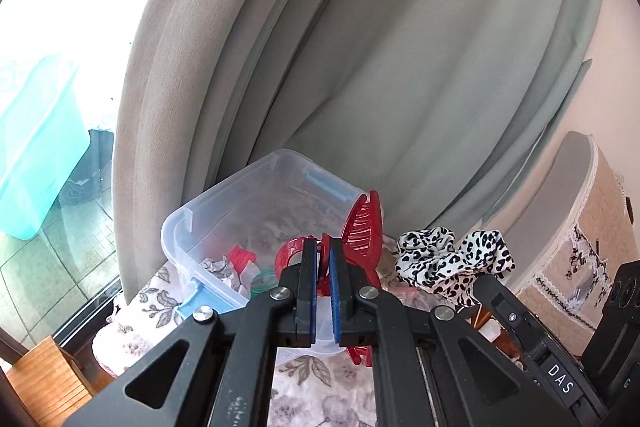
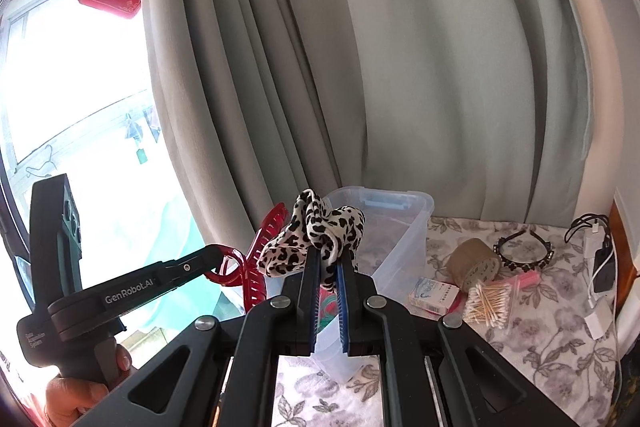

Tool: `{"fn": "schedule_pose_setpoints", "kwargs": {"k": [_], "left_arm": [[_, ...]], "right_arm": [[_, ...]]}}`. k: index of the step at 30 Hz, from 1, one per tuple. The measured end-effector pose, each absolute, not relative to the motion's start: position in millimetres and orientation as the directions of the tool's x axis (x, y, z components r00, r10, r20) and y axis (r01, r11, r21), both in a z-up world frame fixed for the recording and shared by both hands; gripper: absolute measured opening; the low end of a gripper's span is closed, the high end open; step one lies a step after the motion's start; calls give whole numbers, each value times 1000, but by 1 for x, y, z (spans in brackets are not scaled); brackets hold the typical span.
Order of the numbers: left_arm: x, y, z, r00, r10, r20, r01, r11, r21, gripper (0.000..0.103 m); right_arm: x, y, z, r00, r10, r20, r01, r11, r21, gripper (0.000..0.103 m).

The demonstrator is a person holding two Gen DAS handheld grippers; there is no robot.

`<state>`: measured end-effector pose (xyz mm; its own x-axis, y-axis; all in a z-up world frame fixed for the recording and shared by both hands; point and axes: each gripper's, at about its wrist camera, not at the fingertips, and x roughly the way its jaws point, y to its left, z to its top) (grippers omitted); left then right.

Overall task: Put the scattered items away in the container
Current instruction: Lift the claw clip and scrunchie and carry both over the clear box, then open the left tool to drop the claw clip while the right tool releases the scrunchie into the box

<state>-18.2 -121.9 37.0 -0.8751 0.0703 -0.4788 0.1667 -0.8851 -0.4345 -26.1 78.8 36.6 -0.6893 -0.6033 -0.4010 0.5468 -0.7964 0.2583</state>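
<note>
Closest to the left wrist camera, the left hand-held gripper [image 1: 323, 255] has its two fingers pressed nearly together on a red claw hair clip [image 1: 360, 227], whose toothed half rises above the fingertips while its lower end shows beneath them. In the right wrist view the same clip [image 2: 256, 267] hangs out past the left tool's tip, with a hand [image 2: 76, 387] wrapped around that tool's grip at lower left.

The right hand-held gripper [image 2: 328, 259] is pinching a leopard-print scrunchie [image 2: 316, 231] — the fabric bunches up over and to the left of the fingertips. From the left camera the scrunchie [image 1: 452, 259] sits just beside the clip, to its right.

Both held items are raised above the counter [image 2: 532, 339], which wears a floral cloth. Just beyond them stands the clear plastic container [image 1: 224, 211] with blue latches; a few small items, including something red and some pale fabric, lie in its bottom.

Farther right on the counter lie a pile of cotton swabs [image 2: 488, 303], a small box [image 2: 432, 293], a brown roll [image 2: 474, 261] and a dark studded headband [image 2: 524, 247] — all well apart from the container. Grey-green curtains [image 2: 380, 67] hang behind everything.
</note>
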Motion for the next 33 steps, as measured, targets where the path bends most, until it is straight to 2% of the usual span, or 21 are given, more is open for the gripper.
{"fn": "schedule_pose_setpoints", "kwargs": {"k": [11, 20, 27, 33], "left_arm": [[-23, -149, 13, -860, 5, -509, 261, -855, -449, 5], [-28, -171, -4, -871, -40, -490, 321, -802, -504, 5], [-30, -176, -11, -884, -46, -465, 321, -782, -534, 5], [-39, -172, -21, -875, -25, -483, 318, -783, -535, 5]], "right_arm": [[-43, 53, 12, -633, -611, -475, 567, -784, 254, 9], [-58, 36, -9, -593, -610, -526, 570, -779, 261, 9], [-71, 27, -26, -566, -606, -559, 570, -777, 266, 9], [-76, 24, -35, -549, -607, -574, 572, -774, 271, 9]]}}
